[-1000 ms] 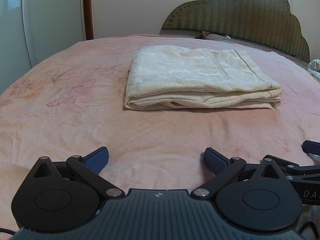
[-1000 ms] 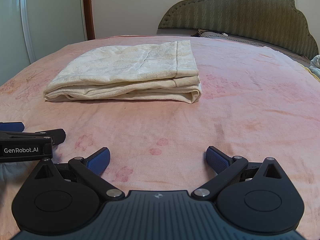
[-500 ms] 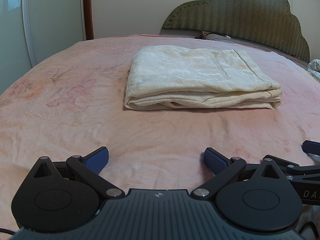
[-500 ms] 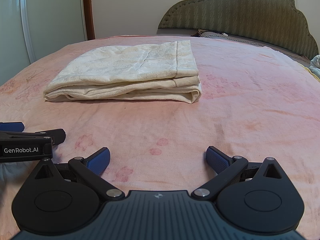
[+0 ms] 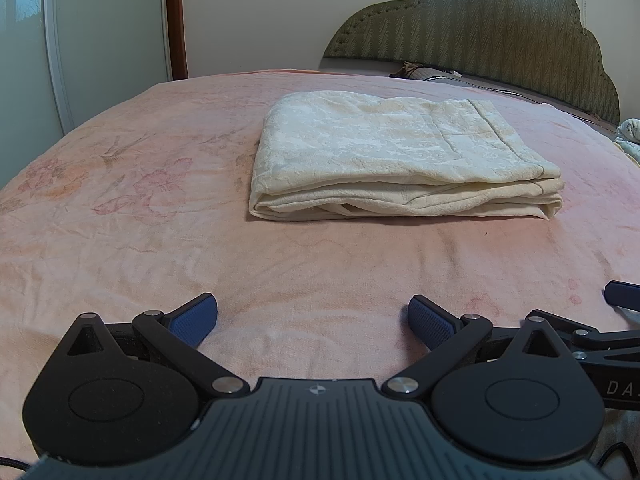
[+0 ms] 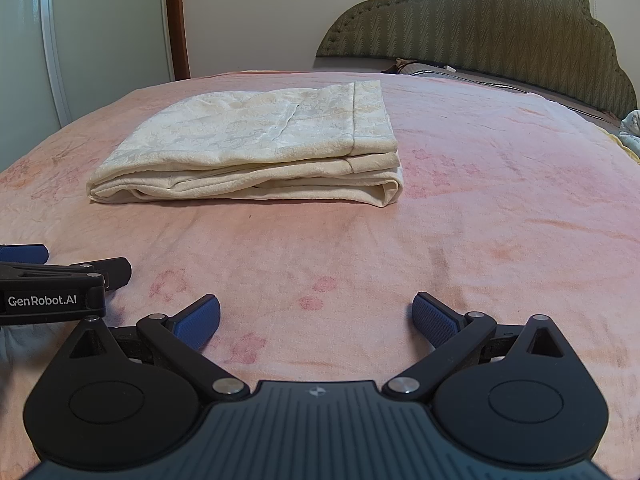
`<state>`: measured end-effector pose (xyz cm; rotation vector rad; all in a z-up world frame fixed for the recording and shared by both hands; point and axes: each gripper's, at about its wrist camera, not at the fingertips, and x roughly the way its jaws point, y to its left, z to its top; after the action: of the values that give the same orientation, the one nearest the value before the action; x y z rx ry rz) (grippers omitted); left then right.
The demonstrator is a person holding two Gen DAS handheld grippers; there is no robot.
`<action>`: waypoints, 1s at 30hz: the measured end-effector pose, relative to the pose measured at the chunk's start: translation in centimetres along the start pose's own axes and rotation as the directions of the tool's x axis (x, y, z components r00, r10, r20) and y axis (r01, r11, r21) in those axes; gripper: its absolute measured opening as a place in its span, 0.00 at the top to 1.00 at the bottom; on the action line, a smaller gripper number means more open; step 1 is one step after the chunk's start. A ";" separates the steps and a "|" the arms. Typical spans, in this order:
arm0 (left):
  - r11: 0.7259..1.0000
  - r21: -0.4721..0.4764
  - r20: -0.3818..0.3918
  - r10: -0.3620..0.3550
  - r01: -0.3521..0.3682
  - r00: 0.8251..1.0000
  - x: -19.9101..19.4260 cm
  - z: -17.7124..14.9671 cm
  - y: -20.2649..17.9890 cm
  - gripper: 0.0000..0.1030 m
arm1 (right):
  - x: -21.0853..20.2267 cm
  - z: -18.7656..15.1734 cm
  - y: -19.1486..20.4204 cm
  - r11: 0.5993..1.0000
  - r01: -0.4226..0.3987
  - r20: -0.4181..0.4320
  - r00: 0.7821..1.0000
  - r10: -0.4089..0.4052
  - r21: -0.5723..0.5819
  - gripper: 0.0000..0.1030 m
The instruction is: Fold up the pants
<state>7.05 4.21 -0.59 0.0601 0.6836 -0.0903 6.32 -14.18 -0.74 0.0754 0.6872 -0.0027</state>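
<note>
Cream-white pants (image 5: 396, 156) lie folded in a flat rectangular stack on the pink bedspread (image 5: 140, 240), in the middle of the bed. They also show in the right wrist view (image 6: 260, 148), to the left of centre. My left gripper (image 5: 313, 318) is open and empty, low over the bedspread, well short of the pants. My right gripper (image 6: 316, 318) is open and empty, beside the left one and equally far from the pants. Part of the left gripper's body (image 6: 52, 292) shows at the left edge of the right wrist view.
A green padded headboard (image 5: 480, 40) stands behind the bed, with a pillow edge (image 5: 432, 74) below it. A white wardrobe (image 5: 92, 40) and a brown door frame (image 5: 176, 20) are at the far left. Some patterned cloth (image 5: 630, 136) lies at the right edge.
</note>
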 end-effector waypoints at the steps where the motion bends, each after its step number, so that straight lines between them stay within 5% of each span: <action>1: 1.000 0.000 0.000 0.000 0.000 1.000 0.0 0.0 0.0 0.00 | 0.0 0.0 0.0 1.000 0.000 0.000 1.000 0.000 0.000 0.00; 30: 1.000 0.001 -0.002 -0.006 0.006 1.000 -0.3 0.0 -0.2 0.00 | 0.0 0.0 0.0 1.000 -0.002 0.000 1.000 0.002 0.001 0.00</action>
<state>6.77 4.05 -0.43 0.0588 0.6857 -0.0967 6.32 -14.15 -0.74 0.0771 0.6869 -0.0015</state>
